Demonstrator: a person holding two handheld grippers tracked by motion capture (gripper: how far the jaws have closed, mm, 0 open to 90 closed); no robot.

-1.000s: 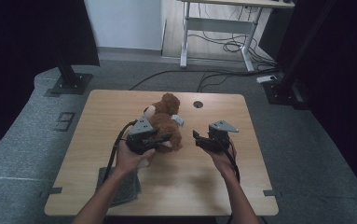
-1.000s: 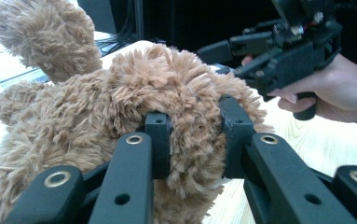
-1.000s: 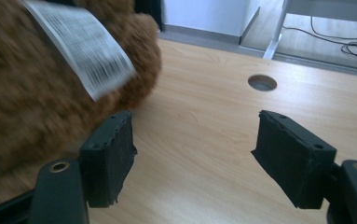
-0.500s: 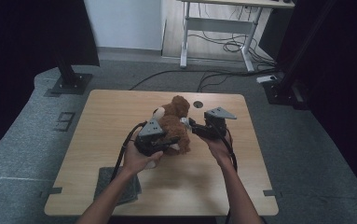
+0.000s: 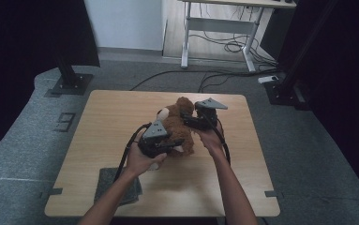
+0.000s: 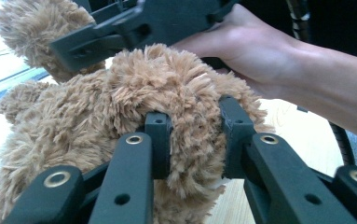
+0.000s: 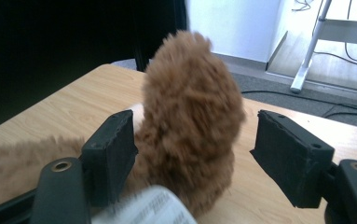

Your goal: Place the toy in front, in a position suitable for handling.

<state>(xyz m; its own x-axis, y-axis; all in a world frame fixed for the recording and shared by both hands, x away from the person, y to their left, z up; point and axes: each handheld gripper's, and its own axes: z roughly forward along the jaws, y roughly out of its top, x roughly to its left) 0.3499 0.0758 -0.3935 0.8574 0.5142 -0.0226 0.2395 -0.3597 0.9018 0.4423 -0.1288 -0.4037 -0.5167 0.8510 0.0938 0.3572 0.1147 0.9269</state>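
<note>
A brown plush toy (image 5: 175, 121) with a white muzzle is held up over the middle of the wooden table (image 5: 111, 112). My left gripper (image 5: 179, 143) is shut on it from the near side; in the left gripper view both pads (image 6: 160, 140) sink into the thick fur (image 6: 97, 112). My right gripper (image 5: 187, 121) comes in from the right at the toy's upper part. In the right gripper view it (image 7: 195, 135) stands open around a furry limb (image 7: 190, 102): the left pad (image 7: 113, 149) lies against the fur, the right pad (image 7: 288, 154) stands apart. A white label (image 7: 143, 207) shows low between the jaws.
A grey cloth (image 5: 117, 185) lies at the table's near left edge. Beyond the table stand a desk frame (image 5: 214, 28) with cables on the floor and black stands (image 5: 69, 79) at left and right. The right hand (image 6: 241, 46) is close behind the toy.
My right gripper has moved left and away from the person, up to the toy, and now straddles a limb. The left gripper and the toy have hardly shifted.
</note>
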